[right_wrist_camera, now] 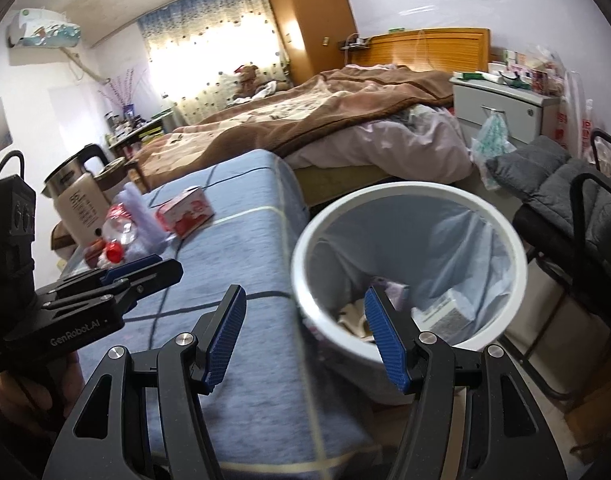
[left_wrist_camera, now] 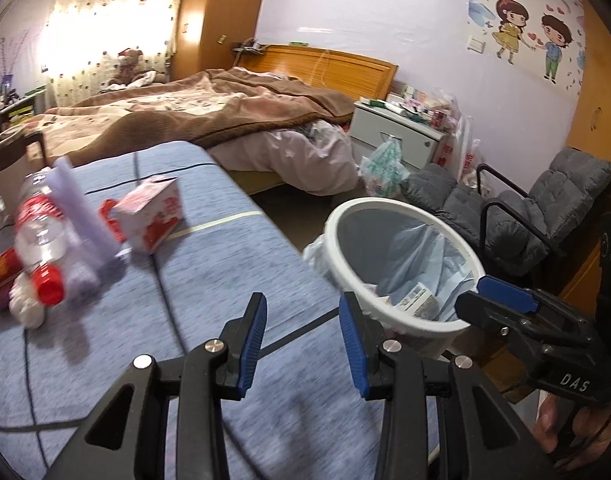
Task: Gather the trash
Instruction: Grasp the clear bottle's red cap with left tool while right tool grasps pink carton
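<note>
With both grippers, left (left_wrist_camera: 301, 340) & right (right_wrist_camera: 301, 332), spread empty, I'd swing left to the carton (left_wrist_camera: 151, 216) ahead-left, pinch its sides.

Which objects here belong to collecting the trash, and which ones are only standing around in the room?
For the job:
- white bin with liner, some trash already inside
- plastic bottle, red cap
- red-and-white carton
- left tool, open and empty
- right tool, open and empty

Just lying about:
- kettle
- bed with brown blanket
- grey chair
- nightstand
</note>
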